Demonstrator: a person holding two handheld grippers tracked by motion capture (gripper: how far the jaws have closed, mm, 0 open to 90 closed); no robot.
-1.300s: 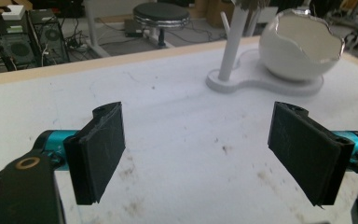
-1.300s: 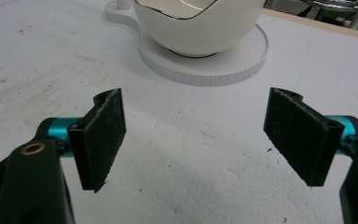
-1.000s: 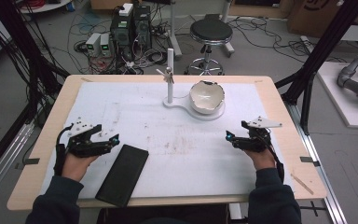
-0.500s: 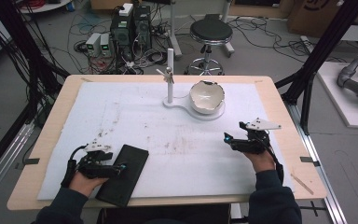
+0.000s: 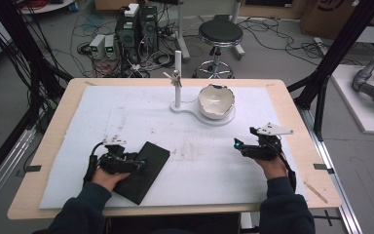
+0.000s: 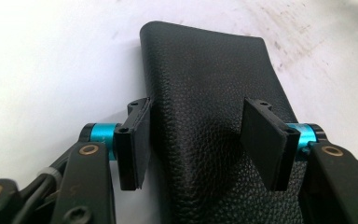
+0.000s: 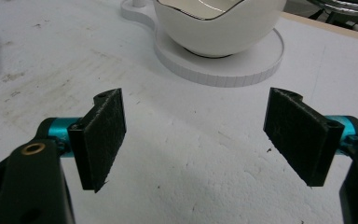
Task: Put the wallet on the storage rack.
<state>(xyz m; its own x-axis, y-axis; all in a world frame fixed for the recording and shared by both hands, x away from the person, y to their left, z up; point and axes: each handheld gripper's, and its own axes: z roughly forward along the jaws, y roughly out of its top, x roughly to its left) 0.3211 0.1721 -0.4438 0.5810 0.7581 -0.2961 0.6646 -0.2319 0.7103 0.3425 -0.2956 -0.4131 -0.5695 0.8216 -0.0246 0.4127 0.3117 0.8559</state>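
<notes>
A black leather case lies flat near the front left of the white sheet. My left gripper rests low over it, open. In the left gripper view the left gripper straddles the case: one pad sits at the case's left edge, the other hovers over its grained top. My right gripper stands open at the right, holding nothing. In the right gripper view the right gripper faces a white bowl some way off.
The white bowl sits on a round white base with an upright post at the back middle. A white foam sheet covers the wooden table. A stool, computers and cables stand on the floor beyond.
My left gripper has moved right and toward the table's front edge, from bare sheet onto the black case. The right gripper, the case and the bowl have stayed put.
</notes>
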